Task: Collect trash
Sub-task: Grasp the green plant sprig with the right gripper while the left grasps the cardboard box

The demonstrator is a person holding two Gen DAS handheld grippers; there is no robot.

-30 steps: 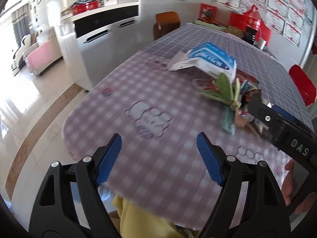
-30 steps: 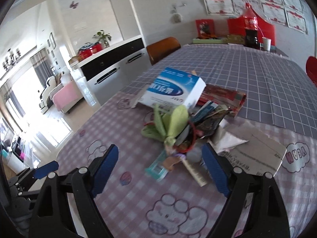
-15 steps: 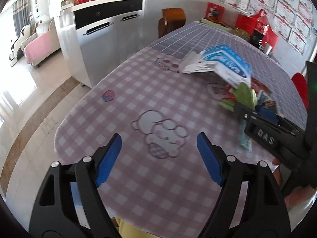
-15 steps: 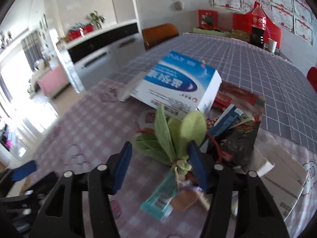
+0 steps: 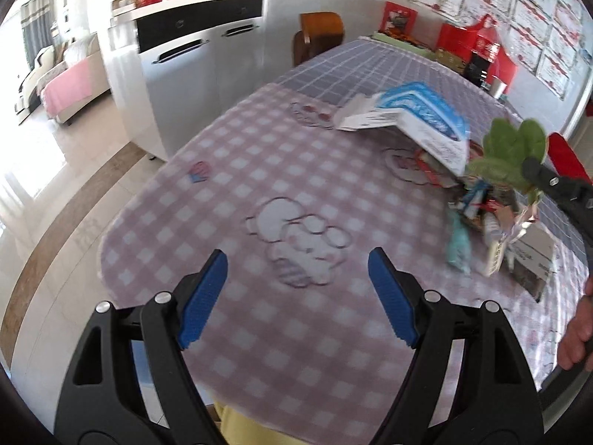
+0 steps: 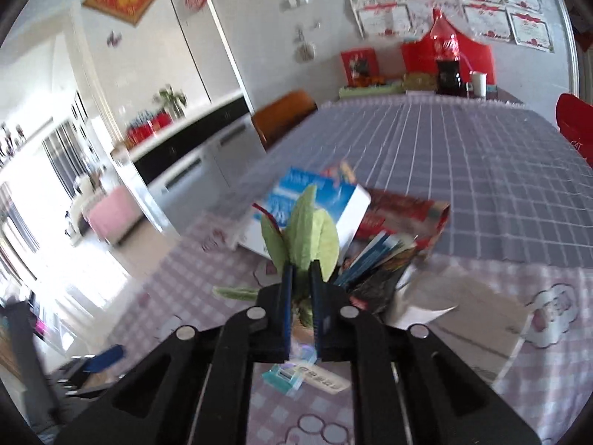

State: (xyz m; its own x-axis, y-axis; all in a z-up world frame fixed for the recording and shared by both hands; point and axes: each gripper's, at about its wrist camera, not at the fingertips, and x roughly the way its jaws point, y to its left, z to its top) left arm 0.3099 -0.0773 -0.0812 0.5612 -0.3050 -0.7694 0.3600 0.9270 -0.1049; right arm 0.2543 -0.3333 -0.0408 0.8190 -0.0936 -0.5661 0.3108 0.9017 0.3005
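Observation:
My right gripper (image 6: 301, 278) is shut on a bunch of green leaves (image 6: 304, 230) and holds it above the trash pile. The same leaves (image 5: 513, 152) show lifted at the right of the left wrist view. The pile holds a blue and white box (image 6: 307, 200), a red wrapper (image 6: 404, 211), dark snack packets (image 6: 381, 270), a teal wrapper (image 6: 287, 374) and white paper (image 6: 444, 304). My left gripper (image 5: 296, 296) is open and empty above the pink checked tablecloth (image 5: 259, 193), left of the pile.
A brown chair (image 5: 320, 35) stands at the table's far left. A white and black cabinet (image 5: 192, 48) stands left of the table. A cola bottle (image 6: 448, 63), a cup (image 6: 478, 83) and red boxes sit at the far end. A red chair (image 6: 574, 126) is at the right.
My right gripper closed on the green leaves and lifted them off the pile. My left gripper stayed open and shifted a little over the cloth.

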